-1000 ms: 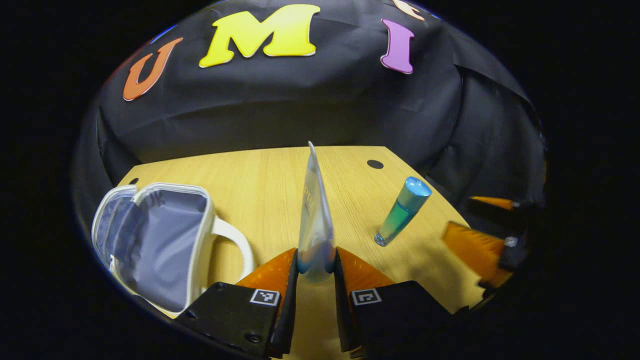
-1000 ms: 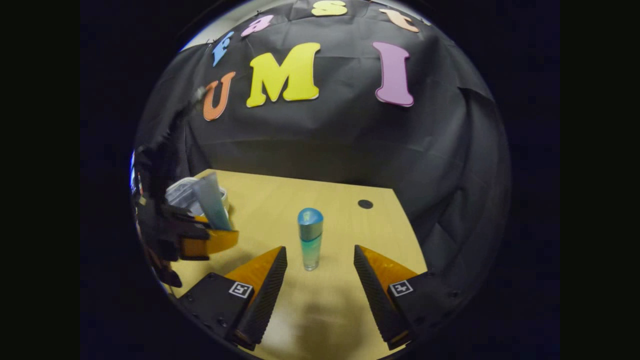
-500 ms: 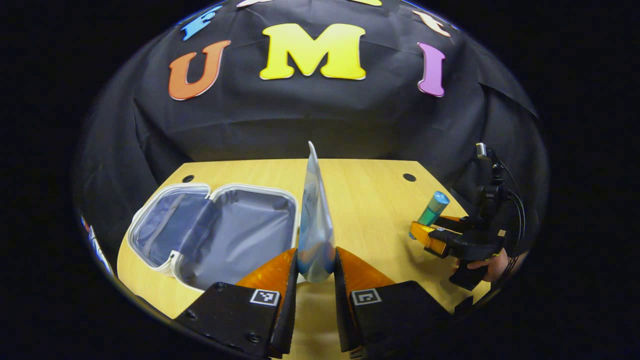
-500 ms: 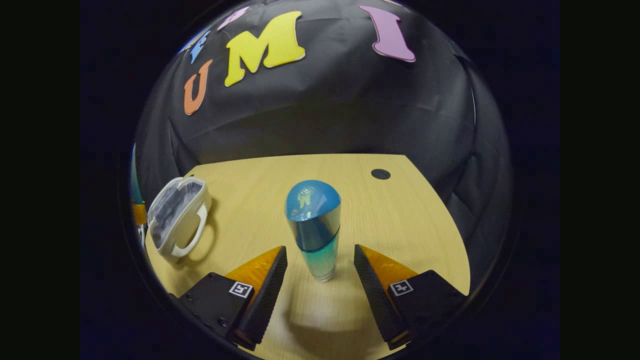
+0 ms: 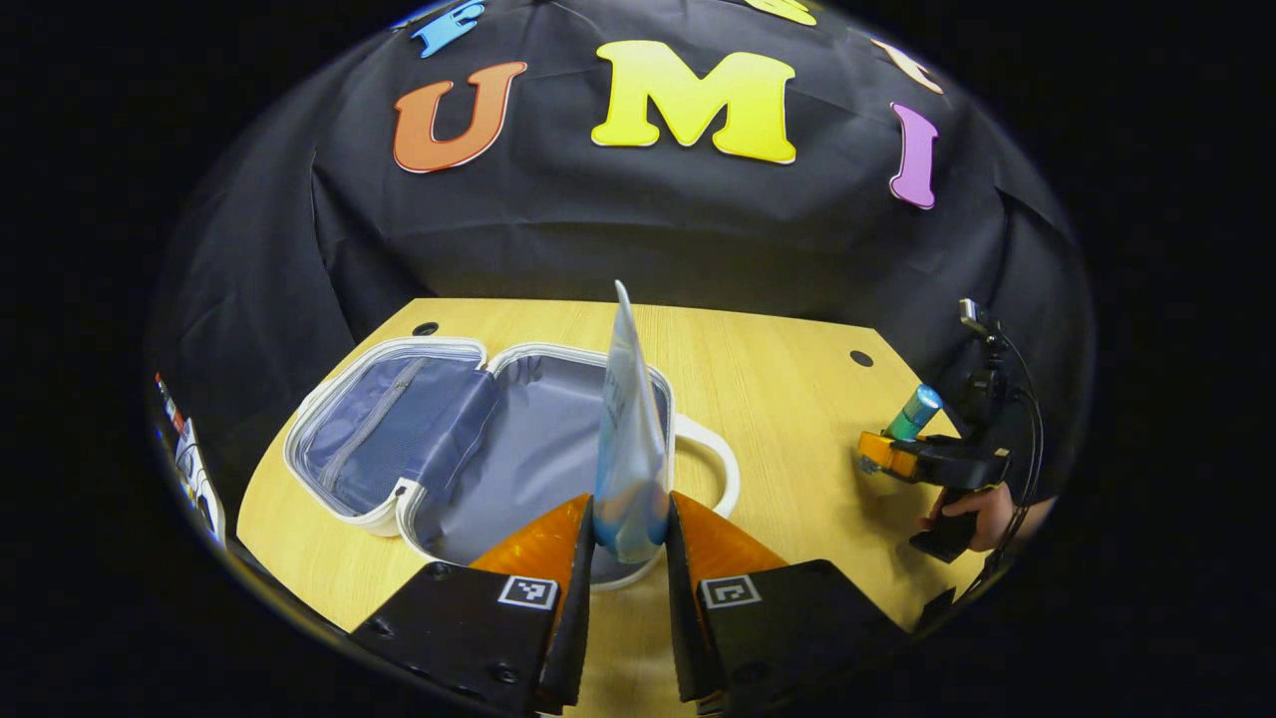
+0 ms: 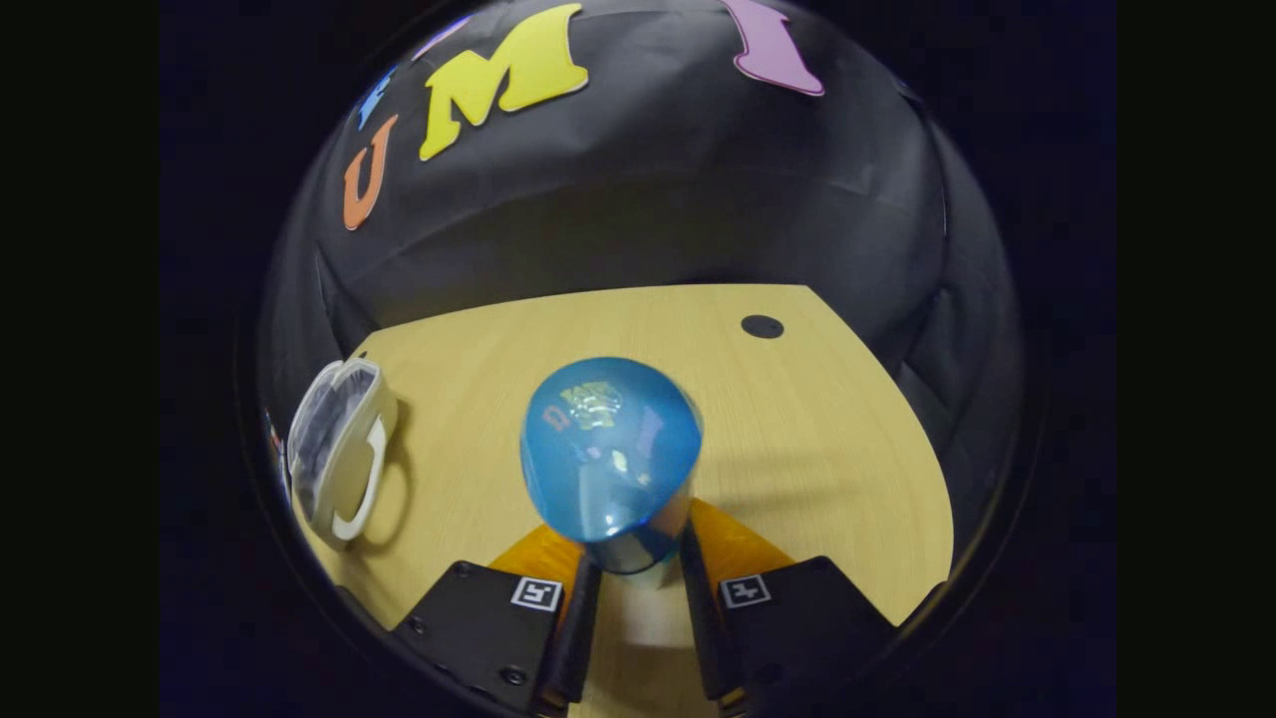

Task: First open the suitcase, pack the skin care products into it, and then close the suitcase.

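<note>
The left gripper (image 5: 630,538) squeezes a soft tube (image 5: 628,439) above the open suitcase (image 5: 478,449) at ten o'clock. The right gripper (image 6: 633,588) squeezes a blue-capped bottle (image 6: 610,454) over the table (image 6: 827,429).

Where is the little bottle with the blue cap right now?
The bottle is clamped between the right gripper fingers, over the wooden table. In the left gripper view it sits far right, away from the open suitcase.

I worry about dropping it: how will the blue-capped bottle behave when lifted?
The bottle looks glossy, so it may slip in the right gripper. Tall and narrow, it would probably tip if set down carelessly, then roll.
</note>
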Motion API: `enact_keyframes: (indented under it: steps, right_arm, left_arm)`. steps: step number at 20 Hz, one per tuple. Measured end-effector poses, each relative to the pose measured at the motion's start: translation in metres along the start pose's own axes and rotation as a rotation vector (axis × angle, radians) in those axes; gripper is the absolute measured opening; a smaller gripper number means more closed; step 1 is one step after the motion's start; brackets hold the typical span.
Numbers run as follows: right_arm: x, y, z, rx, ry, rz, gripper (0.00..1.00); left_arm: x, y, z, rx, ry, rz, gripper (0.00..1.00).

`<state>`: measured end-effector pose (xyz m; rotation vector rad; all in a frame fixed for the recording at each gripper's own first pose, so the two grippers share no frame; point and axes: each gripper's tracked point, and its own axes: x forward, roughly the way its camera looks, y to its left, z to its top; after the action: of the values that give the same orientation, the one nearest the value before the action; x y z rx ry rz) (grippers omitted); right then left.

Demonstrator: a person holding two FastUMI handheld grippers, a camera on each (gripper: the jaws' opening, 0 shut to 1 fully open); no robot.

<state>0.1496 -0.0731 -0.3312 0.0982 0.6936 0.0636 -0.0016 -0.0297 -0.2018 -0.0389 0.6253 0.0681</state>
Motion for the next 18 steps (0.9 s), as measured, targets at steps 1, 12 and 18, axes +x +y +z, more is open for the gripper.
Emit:
enact_keyframes:
  steps: [1, 12, 18]
  right_arm:
    - [0.0, -0.001, -0.001, 0.005, 0.015, -0.006, 0.39]
    - [-0.127, 0.033, 0.021, 0.009, 0.006, 0.075, 0.33]
    - [-0.18, 0.053, 0.037, 0.102, 0.011, 0.165, 0.33]
  left_arm:
    - [0.002, 0.005, 0.0, -0.003, 0.0, 0.0, 0.38]
    - [0.063, 0.118, -0.029, 0.118, 0.149, 0.193, 0.38]
    - [0.08, 0.155, -0.071, 0.145, 0.399, 0.377, 0.38]
